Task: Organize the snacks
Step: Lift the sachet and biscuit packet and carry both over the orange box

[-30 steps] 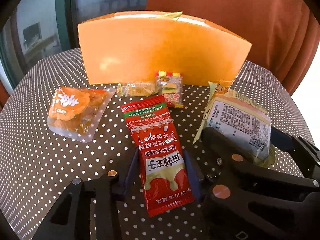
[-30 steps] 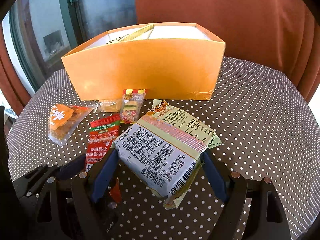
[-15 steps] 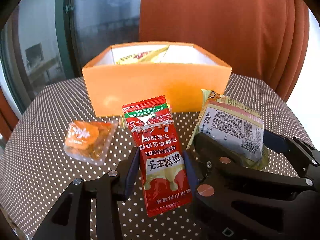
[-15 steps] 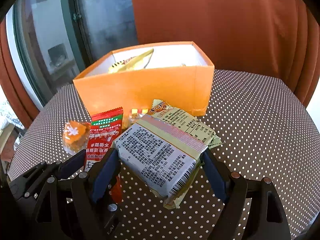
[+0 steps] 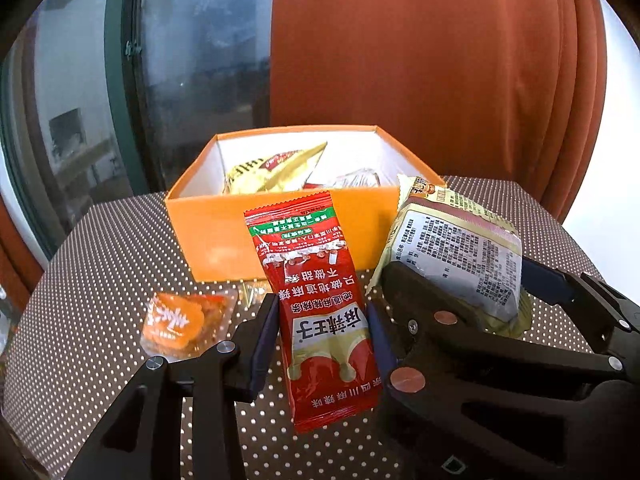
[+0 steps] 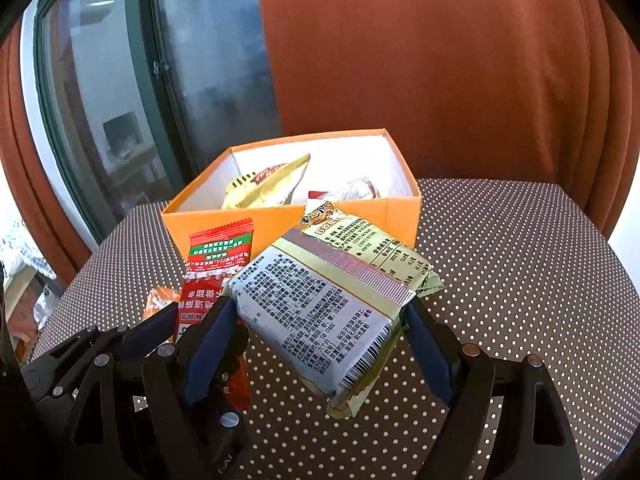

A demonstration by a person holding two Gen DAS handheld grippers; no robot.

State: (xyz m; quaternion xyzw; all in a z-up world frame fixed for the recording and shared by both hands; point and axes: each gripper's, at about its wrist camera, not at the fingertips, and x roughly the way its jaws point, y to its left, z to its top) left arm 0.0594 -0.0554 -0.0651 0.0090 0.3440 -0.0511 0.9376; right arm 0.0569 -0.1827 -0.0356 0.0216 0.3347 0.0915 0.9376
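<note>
You've lifted both packets off the dotted surface [image 5: 100, 248]: left hand-held gripper [image 5: 322, 326] clamps the red sachet [image 5: 316, 280], right hand-held gripper [image 6: 320, 334] clamps the grey-green foil packet [image 6: 320, 304]; the open orange cardboard box [image 5: 224, 236] comes next.

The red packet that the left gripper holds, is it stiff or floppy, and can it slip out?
The red packet probably has some stiffness: its free top stands up above the left gripper without drooping. It looks thin and light. Its glossy wrapper may slip, since only its narrow edges are pinched.

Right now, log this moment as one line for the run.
left hand-held gripper: shut on red sachet | right hand-held gripper: shut on grey-green packet | both clear of table | orange box: open, holds snacks
</note>
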